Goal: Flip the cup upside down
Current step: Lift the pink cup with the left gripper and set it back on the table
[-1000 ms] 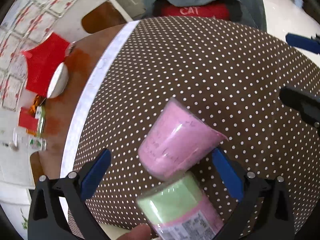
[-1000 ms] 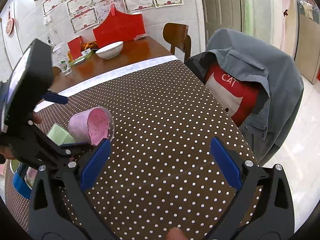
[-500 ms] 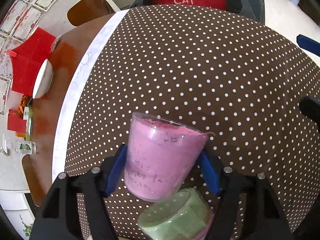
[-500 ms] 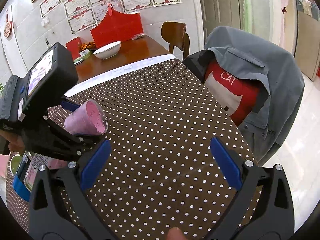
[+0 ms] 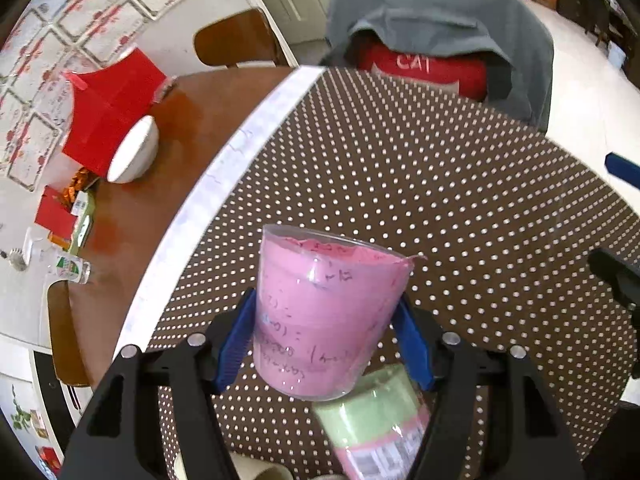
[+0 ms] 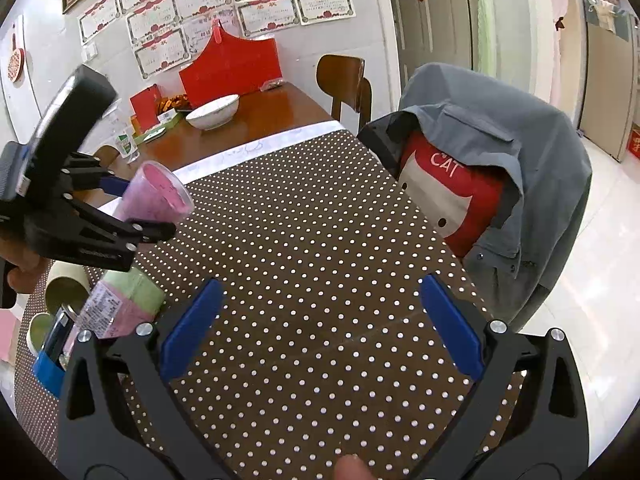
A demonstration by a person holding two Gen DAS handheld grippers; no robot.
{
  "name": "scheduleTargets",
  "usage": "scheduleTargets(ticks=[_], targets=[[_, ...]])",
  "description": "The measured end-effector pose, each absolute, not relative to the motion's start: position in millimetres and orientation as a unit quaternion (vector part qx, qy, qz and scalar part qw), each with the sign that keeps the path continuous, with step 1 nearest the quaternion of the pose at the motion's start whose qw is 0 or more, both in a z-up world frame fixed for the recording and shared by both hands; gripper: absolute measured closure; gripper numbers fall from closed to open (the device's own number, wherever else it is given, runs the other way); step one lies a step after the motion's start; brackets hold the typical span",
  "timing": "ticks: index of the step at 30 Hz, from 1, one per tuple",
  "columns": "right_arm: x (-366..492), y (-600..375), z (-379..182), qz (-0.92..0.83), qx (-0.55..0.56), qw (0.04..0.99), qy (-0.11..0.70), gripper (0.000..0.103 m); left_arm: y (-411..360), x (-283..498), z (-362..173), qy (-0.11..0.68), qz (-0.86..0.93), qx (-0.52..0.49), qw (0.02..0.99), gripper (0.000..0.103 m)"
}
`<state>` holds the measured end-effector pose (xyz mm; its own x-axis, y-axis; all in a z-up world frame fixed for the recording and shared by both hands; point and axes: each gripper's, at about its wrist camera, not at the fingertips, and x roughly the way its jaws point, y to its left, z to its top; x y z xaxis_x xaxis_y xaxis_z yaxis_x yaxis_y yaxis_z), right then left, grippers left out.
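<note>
Holding the pink cup (image 5: pixel 326 312) clamped between its blue pads (image 5: pixel 236 340), my left tool (image 5: pixel 324 344) has it lifted clear of the dotted worktop (image 5: pixel 460 184), mouth pointing away from the tool and tilted slightly up. Just below the cup's base, close under the tool, a green and pink labelled container (image 5: pixel 376 420) lies on its side. Far off to the tool's left, past the white cloth border, a white bowl (image 5: pixel 134 152) sits on bare brown wood in front of a red card stand (image 5: pixel 108 112).

From my right tool (image 6: pixel 320 328), the cup (image 6: pixel 154 192) shows up and to the left, gripped in the other tool (image 6: pixel 120 216), which hangs above the worktop (image 6: pixel 320 260). My right tool's fingers are spread wide with nothing between them. A chair draped with a grey jacket (image 6: pixel 520 168) stands ahead to its right.
</note>
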<state>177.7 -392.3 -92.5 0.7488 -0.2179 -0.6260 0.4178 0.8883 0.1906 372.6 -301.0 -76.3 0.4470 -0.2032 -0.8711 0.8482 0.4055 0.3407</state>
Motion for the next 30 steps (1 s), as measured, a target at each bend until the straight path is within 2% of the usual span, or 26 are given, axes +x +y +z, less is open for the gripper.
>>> scheduleTargets(ticks=[7, 13, 22, 30], targets=[[156, -370, -72, -0.165, 0.149, 0.931, 0.290, 0.006, -252, 324, -34, 0.355, -0.350, 0.395, 0.772, 0.038], [133, -339, -61, -0.145, 0.132, 0.941, 0.275, 0.006, -196, 279, -19, 0.338, -0.348, 0.374, 0.790, 0.038], [101, -301, -62, -0.115, 0.110, 0.949, 0.273, 0.006, -121, 199, -58, 0.353, -0.341, 0.353, 0.797, 0.038], [79, -278, -67, -0.096, 0.095, 0.952, 0.273, 0.006, -93, 176, -101, 0.382, -0.331, 0.340, 0.793, 0.038]])
